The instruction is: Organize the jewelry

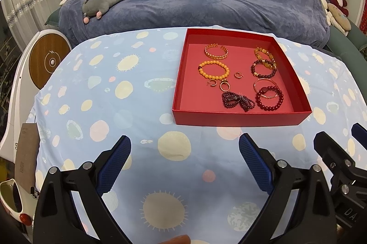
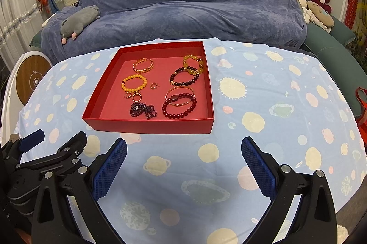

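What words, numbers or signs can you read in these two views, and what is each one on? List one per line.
"DA", cut off by the picture edge: on the right gripper's body.
Lightning-bolt sign: on the round wooden disc.
"69" or "09", sideways and unclear: on the white panel.
Small print, too blurred to read: on the brown card.
The red tray and jewelry carry no text.

Matt red box (image 1: pixel 240 116), glossy bead bracelets (image 1: pixel 269 98), smooth printed cloth (image 1: pixel 103 106).
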